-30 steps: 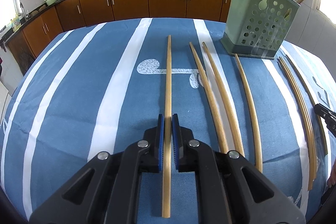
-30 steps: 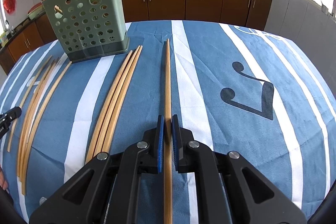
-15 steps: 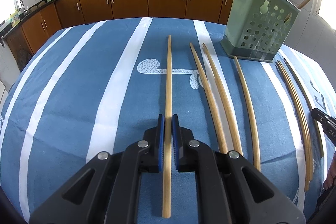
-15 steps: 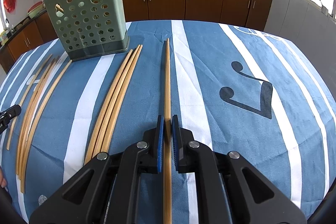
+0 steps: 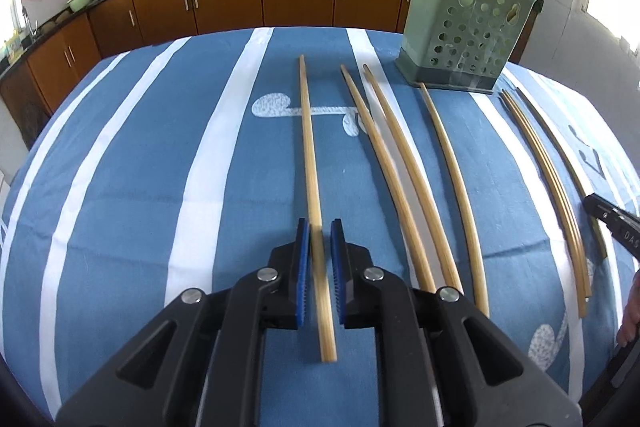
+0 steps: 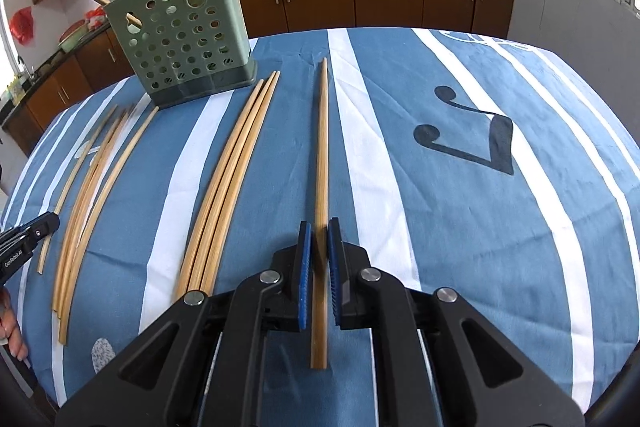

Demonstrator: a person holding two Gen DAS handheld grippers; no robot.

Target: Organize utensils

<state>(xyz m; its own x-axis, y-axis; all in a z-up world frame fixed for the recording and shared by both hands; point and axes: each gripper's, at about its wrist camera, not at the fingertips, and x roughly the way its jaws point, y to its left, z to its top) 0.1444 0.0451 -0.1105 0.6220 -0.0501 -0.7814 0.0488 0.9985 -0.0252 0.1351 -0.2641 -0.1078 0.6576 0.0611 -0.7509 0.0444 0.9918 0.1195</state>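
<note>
Left wrist: chopstick (image 5: 310, 163) between left gripper (image 5: 319, 227) pads

Each hand-held gripper (image 5: 319, 233) is black (silver screws) with ribbed blue pads (image 6: 305, 259)

Eight chopsticks (image 5: 308, 147) lie out (two more stand inside); one holder (image 5: 468, 39).

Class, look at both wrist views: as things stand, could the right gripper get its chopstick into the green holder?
Probably yes. The right gripper is shut on a chopstick, and the green holder stands ahead to its left, top open; only blue cloth and flat chopsticks lie between.
</note>
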